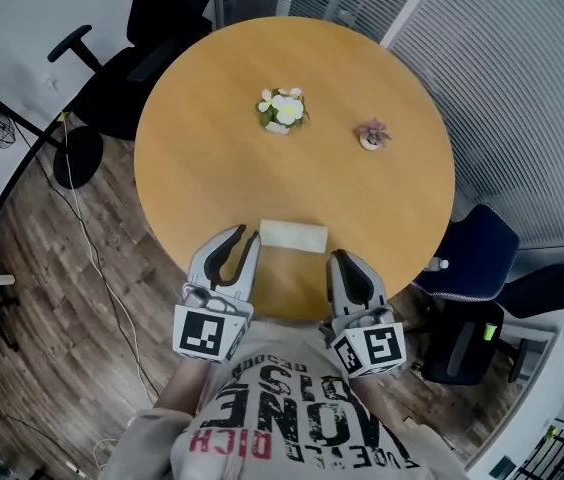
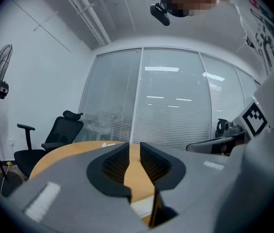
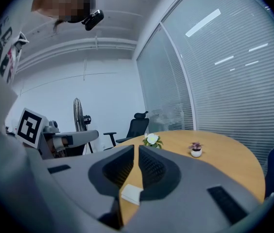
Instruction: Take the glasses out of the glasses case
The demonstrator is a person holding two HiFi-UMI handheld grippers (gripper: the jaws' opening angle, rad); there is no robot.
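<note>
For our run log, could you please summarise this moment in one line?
left tongs open, empty | right tongs shut, empty | glasses case closed, ungripped

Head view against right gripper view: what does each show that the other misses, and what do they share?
Only the head view: the wood floor, and the right gripper seen from above, near the white glasses case.
Only the right gripper view: the ceiling, the camera on the person's head, and its own jaws close up, together with nothing between them.
Both: the round table, the case, the white flowers, the small pink plant, the left gripper and the black office chair.
</note>
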